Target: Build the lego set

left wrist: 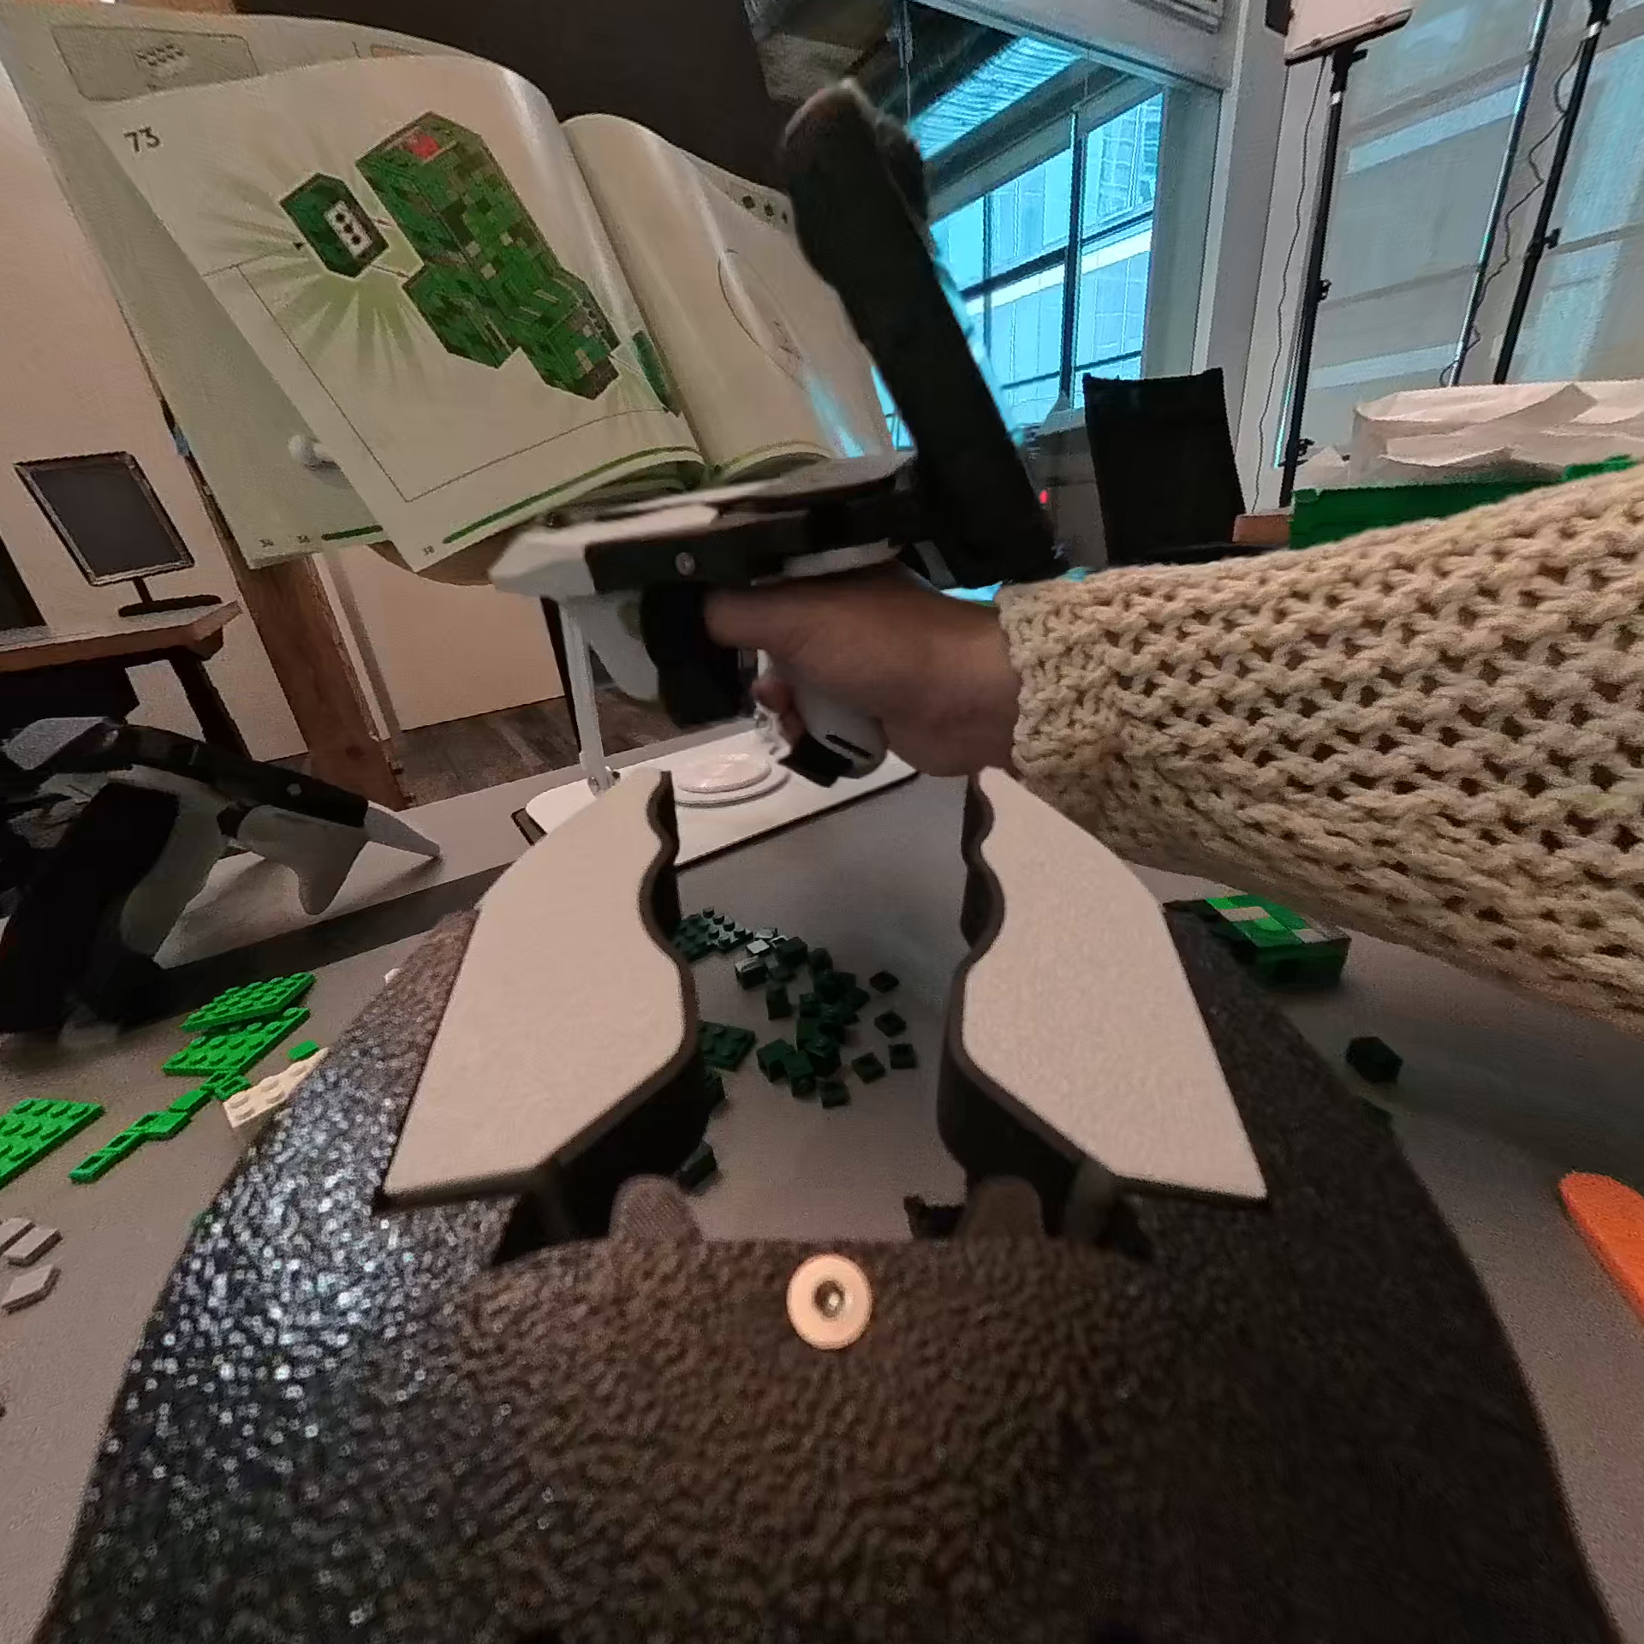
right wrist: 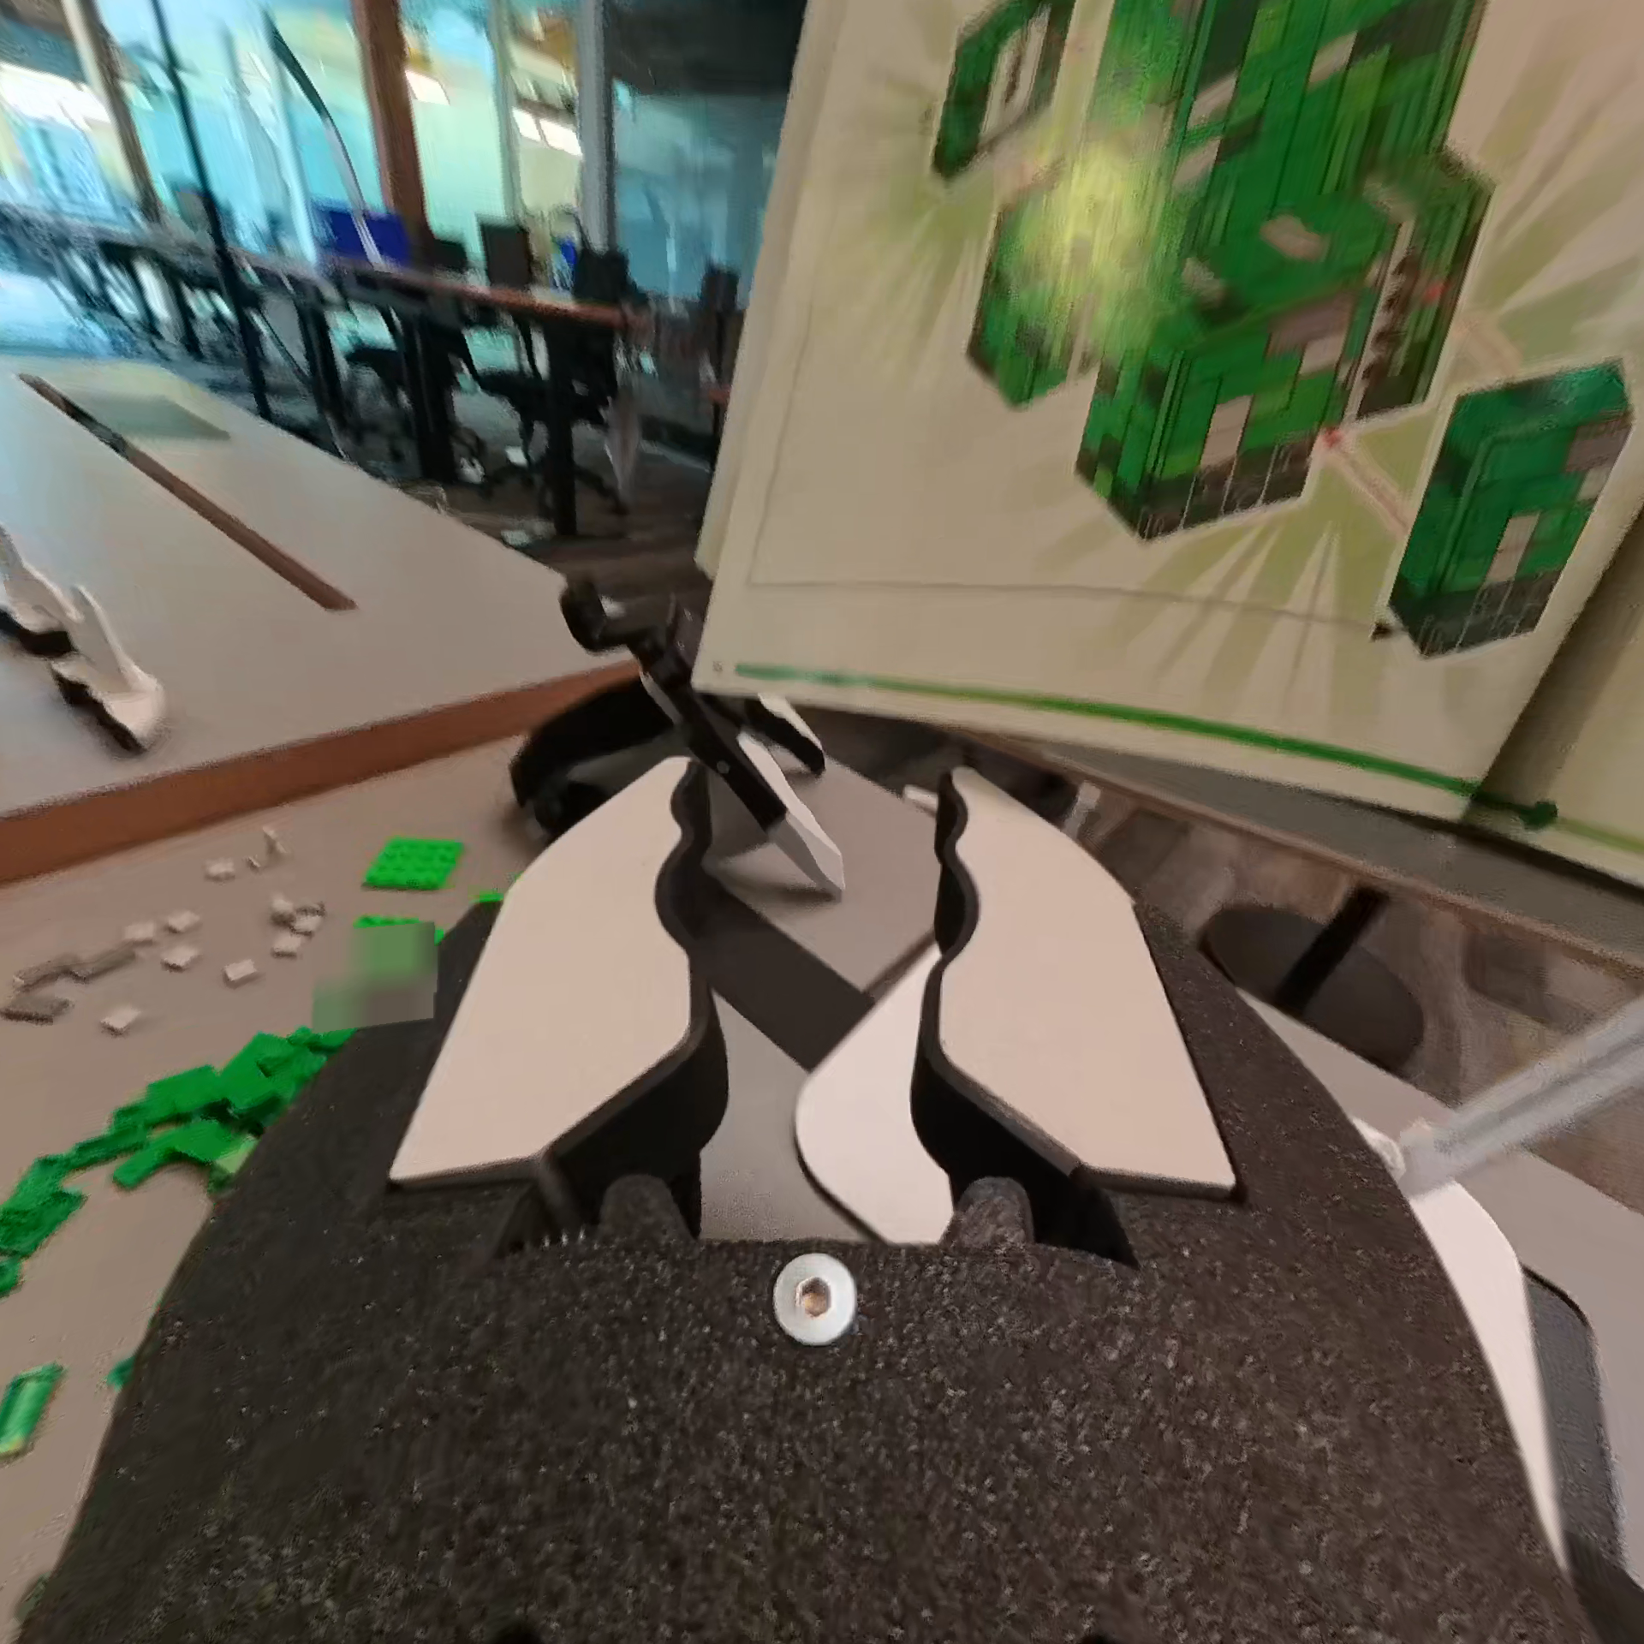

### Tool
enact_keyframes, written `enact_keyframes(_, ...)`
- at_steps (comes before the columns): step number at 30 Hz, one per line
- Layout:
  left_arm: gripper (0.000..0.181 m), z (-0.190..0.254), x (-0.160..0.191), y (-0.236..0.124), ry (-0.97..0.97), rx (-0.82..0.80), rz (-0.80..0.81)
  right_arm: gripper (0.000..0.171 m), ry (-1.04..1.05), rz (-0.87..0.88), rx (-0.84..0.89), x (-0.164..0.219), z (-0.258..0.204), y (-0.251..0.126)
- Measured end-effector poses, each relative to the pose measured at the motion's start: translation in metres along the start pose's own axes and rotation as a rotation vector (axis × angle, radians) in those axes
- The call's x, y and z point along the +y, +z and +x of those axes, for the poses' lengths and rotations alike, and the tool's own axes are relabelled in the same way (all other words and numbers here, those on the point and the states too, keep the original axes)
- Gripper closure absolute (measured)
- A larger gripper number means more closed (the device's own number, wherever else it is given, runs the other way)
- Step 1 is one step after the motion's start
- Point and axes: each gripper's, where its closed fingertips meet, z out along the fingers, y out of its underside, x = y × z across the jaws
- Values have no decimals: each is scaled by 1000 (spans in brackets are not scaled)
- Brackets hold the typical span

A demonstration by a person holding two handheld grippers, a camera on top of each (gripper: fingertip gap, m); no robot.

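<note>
My left gripper (left wrist: pixel 818 801) is open and empty, low over a pile of small dark green Lego pieces (left wrist: pixel 801 1005) on the grey table. My right gripper (right wrist: pixel 818 792) is open and empty, raised just under the bottom edge of the open instruction booklet (right wrist: pixel 1112 400). In the left wrist view it (left wrist: pixel 534 569) is held by a hand in a cream knit sleeve (left wrist: pixel 1334 756), in front of the booklet (left wrist: pixel 427 294). A small built green block (left wrist: pixel 1263 943) sits at the right. Bright green plates (left wrist: pixel 240 1023) lie at the left.
The booklet rests on a white stand (left wrist: pixel 605 801). A spare gripper (left wrist: pixel 222 836) lies on the table at the left and also shows in the right wrist view (right wrist: pixel 765 818). Grey tiles (right wrist: pixel 178 934) and loose bright green pieces (right wrist: pixel 178 1121) lie scattered. An orange tool (left wrist: pixel 1610 1245) lies at the right.
</note>
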Motion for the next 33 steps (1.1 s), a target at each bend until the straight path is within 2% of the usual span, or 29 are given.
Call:
enact_keyframes(6,121,1,0,0,5,4,-2,123,-5,225,40,-42,7,-23)
enact_keyframes(11,122,3,1,1,11,10,-5,121,38,300,96,-54,27,-45)
enact_keyframes(24,127,4,1,1,15,22,-8,124,32,264,138,-44,55,-62)
enact_keyframes(29,127,5,1,1,18,20,-8,124,0,241,67,-41,38,-74)
enact_keyframes(33,127,4,1,1,17,20,-7,125,-69,223,-21,-41,15,-112)
